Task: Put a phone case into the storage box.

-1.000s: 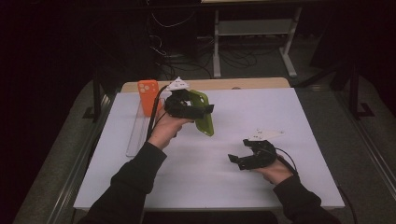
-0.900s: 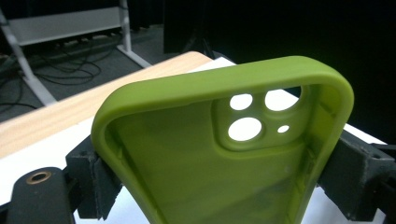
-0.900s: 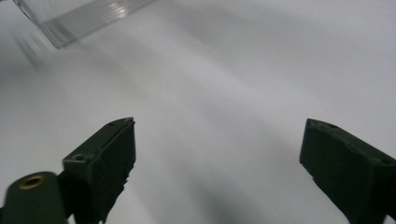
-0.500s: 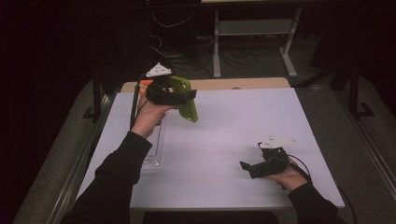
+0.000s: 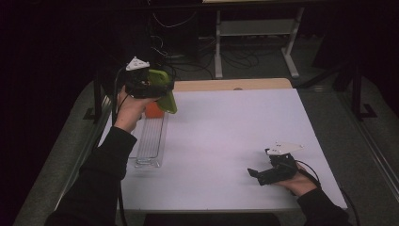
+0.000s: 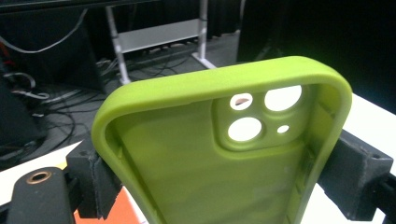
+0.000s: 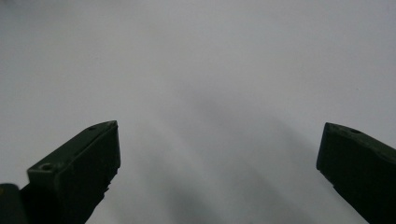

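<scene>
We see the left gripper raised above the far left corner of the white table, its jaws clamped on the two long edges of a green phone case. In the left gripper view the phone case stands between the black pads, open side toward the camera, with the camera cutouts at its far end. The case hangs clear of the table, just above and beside an orange object that sits at the far end of a clear tray. The tray lies along the table's left edge, lengthwise from far to near.

The right gripper rests low at the table's near right corner, well apart from the case, pointing toward the tray. Its jaws have just been opening and now stand wide apart; in the right gripper view we see bare white table between them and nothing held. A hand grips its body from the near side.
</scene>
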Demonstrator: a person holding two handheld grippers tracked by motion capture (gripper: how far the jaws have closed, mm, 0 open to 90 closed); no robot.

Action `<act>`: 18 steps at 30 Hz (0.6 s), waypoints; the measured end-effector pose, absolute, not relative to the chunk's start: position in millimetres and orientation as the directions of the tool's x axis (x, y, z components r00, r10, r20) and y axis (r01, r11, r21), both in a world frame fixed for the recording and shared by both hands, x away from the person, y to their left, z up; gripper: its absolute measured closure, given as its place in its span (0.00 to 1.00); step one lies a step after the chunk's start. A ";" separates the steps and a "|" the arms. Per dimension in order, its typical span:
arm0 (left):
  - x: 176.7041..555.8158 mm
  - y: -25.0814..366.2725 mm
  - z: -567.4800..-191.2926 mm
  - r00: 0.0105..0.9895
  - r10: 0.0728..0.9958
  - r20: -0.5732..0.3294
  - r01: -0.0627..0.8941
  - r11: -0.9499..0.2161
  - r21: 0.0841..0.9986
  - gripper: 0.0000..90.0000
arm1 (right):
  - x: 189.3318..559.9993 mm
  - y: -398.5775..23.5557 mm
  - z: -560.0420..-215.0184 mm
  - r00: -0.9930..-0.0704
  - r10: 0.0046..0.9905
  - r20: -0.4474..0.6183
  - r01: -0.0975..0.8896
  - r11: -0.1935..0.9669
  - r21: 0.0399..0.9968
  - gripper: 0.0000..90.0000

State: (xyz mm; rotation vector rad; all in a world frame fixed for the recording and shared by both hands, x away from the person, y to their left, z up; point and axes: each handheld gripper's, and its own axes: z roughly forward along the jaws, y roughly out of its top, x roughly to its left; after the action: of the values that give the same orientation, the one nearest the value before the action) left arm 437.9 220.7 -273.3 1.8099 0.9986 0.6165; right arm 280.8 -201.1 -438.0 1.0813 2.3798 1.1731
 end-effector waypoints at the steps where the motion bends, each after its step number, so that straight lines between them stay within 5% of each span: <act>1: 439.7 222.8 -274.5 0.525 0.851 -0.011 0.370 -0.216 0.903 0.14 | 280.6 -201.4 -438.3 -0.683 0.727 0.071 0.501 0.395 0.770 0.00; 18: 464.1 239.6 -294.8 0.308 0.951 0.009 0.452 -0.155 0.879 0.14 | 281.1 -200.1 -438.0 -0.687 0.723 0.066 0.495 0.399 0.772 0.00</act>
State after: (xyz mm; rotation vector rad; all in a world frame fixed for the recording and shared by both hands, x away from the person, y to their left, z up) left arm 464.1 239.6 -294.8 1.7530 1.2674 0.7650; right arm 281.1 -200.1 -438.0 1.0664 2.3802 1.1692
